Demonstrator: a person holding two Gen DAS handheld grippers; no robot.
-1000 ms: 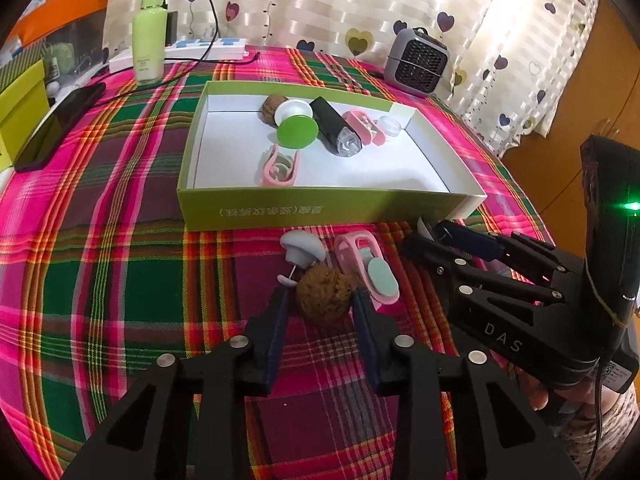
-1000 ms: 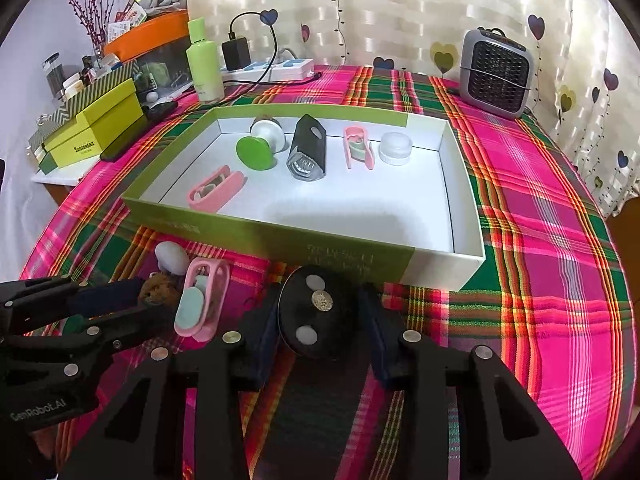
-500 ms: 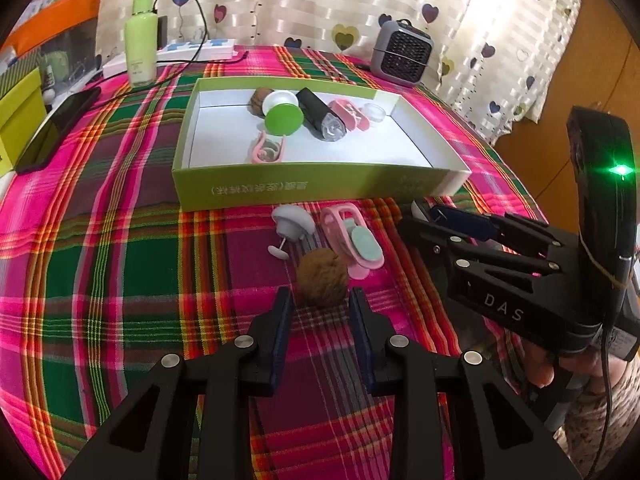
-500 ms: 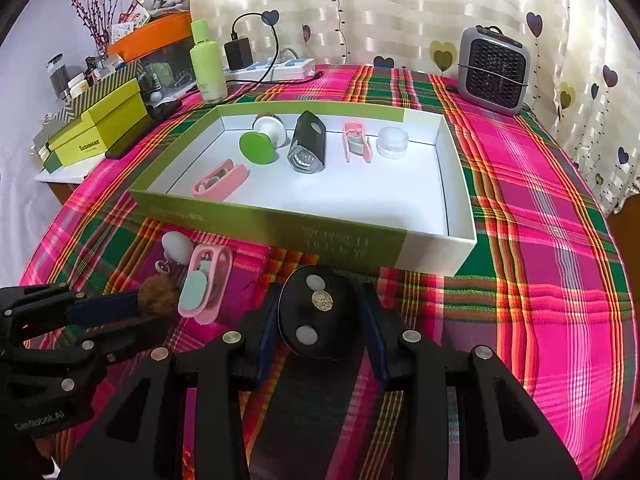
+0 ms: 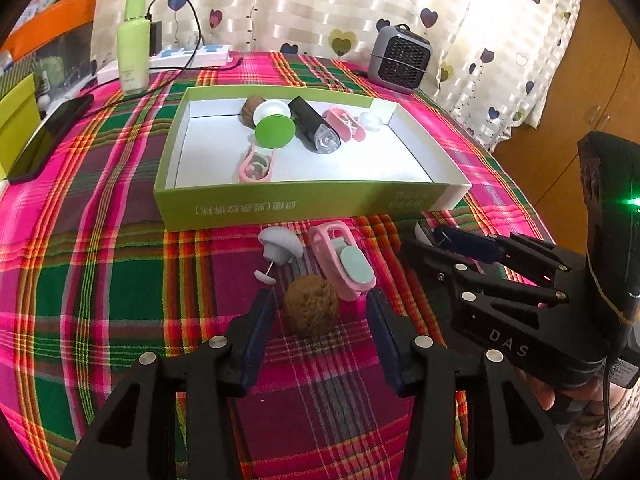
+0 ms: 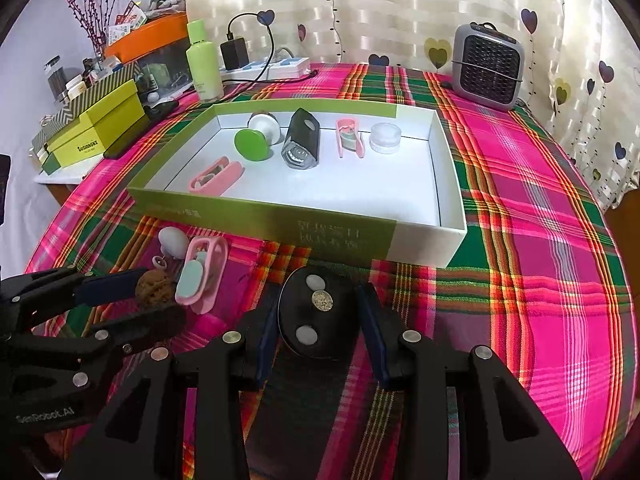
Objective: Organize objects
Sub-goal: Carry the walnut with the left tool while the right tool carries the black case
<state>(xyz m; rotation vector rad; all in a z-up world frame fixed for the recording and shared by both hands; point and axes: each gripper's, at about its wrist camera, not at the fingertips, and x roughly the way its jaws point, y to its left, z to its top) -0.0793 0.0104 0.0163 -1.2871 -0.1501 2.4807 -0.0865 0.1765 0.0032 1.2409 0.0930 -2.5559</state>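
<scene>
A brown walnut (image 5: pixel 311 311) lies on the plaid cloth between the open fingers of my left gripper (image 5: pixel 320 312), with a gap on each side. Beside it lie a pink clip with a mint pad (image 5: pixel 343 263) and a grey mushroom-shaped pin (image 5: pixel 280 245). My right gripper (image 6: pixel 318 316) is shut on a black oval puck (image 6: pixel 316 312) just above the cloth, in front of the green box (image 6: pixel 280 220). The box holds a green-topped knob (image 6: pixel 252 145), a black bike light (image 6: pixel 302 145), two pink clips, a clear jar and another walnut (image 5: pixel 252 109).
A grey mini heater (image 6: pixel 486 66) stands at the back right. A green bottle (image 6: pixel 204 65), a power strip (image 6: pixel 272 69) with cable, a phone (image 5: pixel 48 136) and yellow-green boxes (image 6: pixel 96 126) are at the back left. The table edge curves close on the right.
My left gripper has drawn back from the box and opened, and the walnut now lies loose on the cloth. My right gripper still holds the black puck and has shifted slightly back.
</scene>
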